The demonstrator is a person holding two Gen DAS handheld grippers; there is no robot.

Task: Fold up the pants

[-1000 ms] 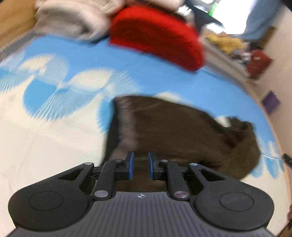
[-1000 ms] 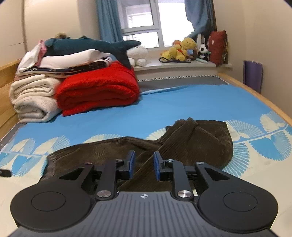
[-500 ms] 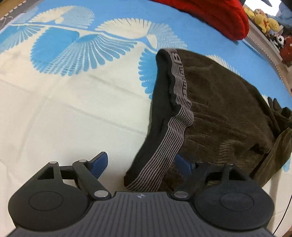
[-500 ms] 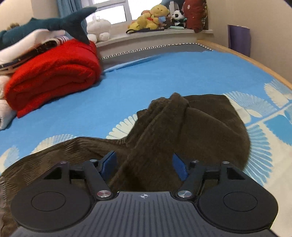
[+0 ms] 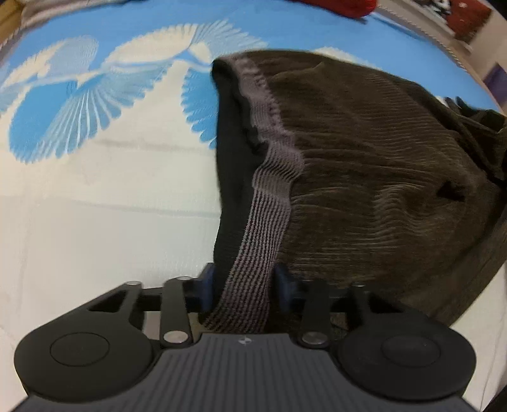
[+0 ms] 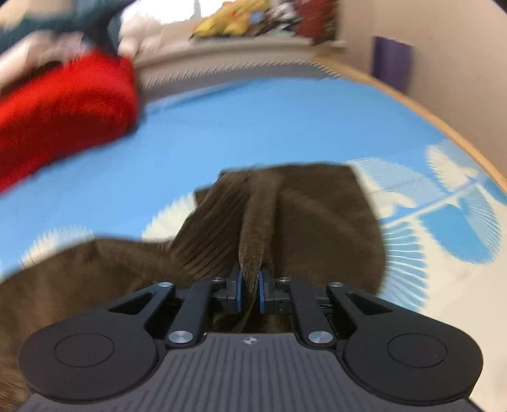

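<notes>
With the brown pants (image 5: pixel 374 177) spread on the bed (image 5: pixel 95 222), the striped waistband (image 5: pixel 263 228) is being closed upon by the left hand-held gripper (image 5: pixel 244 282) and a leg fold is clamped by the right hand-held gripper (image 6: pixel 250 293), so thin cloth could be pulled free.

The bed (image 6: pixel 253 126) is covered by a blue sheet printed with white fan-shaped motifs (image 5: pixel 79 104). A folded red blanket (image 6: pixel 63 107) lies at its far left. A wooden bed frame edge (image 6: pixel 412 95) runs along the right side. A beige wall (image 6: pixel 443 47) stands behind, with a purple object (image 6: pixel 393 63) against it. Blurred plush toys (image 6: pixel 234 19) line the bright window ledge.
</notes>
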